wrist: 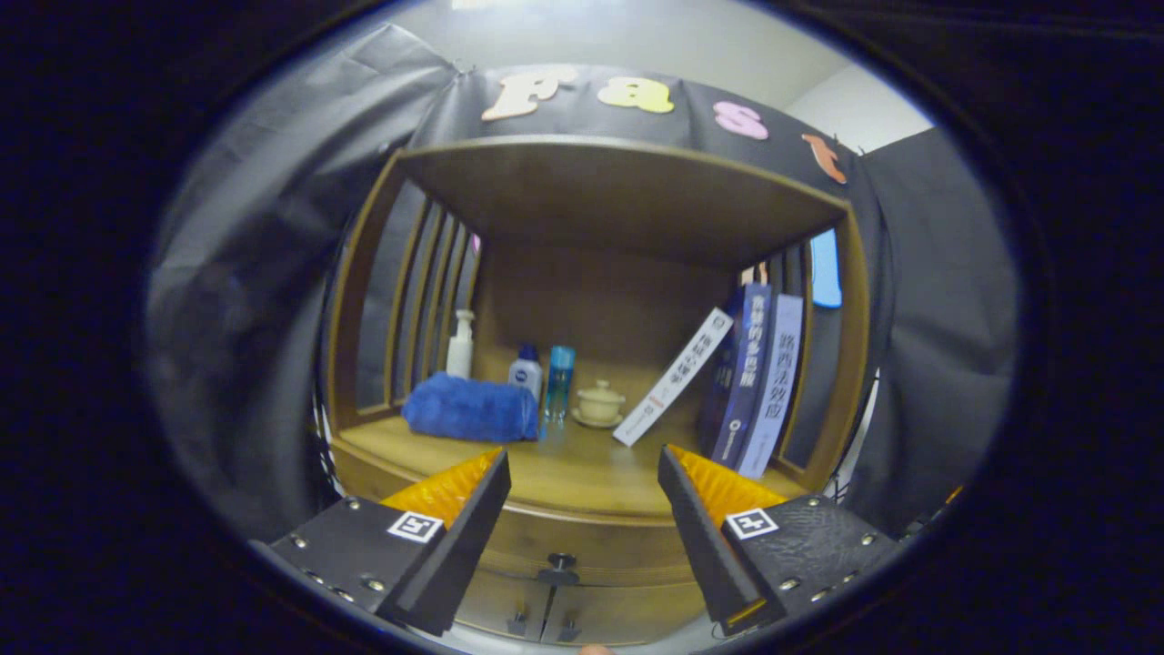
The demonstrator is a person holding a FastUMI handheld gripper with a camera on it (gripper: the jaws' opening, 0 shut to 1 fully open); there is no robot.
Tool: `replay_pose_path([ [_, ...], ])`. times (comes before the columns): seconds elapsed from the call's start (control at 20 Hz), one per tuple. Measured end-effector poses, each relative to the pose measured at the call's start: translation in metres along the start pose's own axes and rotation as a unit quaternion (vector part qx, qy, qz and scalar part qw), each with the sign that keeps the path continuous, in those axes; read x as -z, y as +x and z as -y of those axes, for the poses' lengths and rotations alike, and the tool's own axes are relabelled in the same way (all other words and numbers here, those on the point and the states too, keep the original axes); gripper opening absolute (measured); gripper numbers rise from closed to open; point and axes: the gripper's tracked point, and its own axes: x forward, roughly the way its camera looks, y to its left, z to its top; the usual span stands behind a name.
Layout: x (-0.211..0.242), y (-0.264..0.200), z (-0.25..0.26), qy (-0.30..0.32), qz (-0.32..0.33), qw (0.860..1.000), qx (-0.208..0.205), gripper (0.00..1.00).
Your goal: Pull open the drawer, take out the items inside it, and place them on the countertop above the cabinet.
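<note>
Your claw (582, 459) is spread wide and grips nothing; it hangs in the air in front of the cabinet (364, 273), aimed at the drawer's front edge.

The drawer (582, 546) sits shut, flush with the cabinet face directly under the worktop (582, 473). Its knob (559, 570) shows below the gap between your fingers, and nothing touches it. What is inside the drawer is hidden.

On the worktop, taking the knob as your mark: a towel (470, 408) lies above and to its left, with a pump bottle (461, 344) behind the towel. Two small bottles (543, 375) and a lidded cup (600, 402) stand almost straight above the knob, near the back. Books (755, 377) lean above and to its right.

That picture fits two stages. The drawer may be waiting to be pulled with its items inside, or some of the worktop things may have come out of it and it was pushed closed again. You cannot settle that from here, because the shut front hides the contents. What is certain: the drawer is closed, your claw is empty, and the worktop already carries several things.
</note>
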Motion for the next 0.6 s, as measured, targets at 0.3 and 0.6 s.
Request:
replay_pose_path([
  [0.3,-0.039,-0.059,0.041,0.032,0.021,0.999,0.002,0.97],
  [0.6,-0.05,-0.099,0.085,0.043,0.025,0.999,0.01,0.97],
])
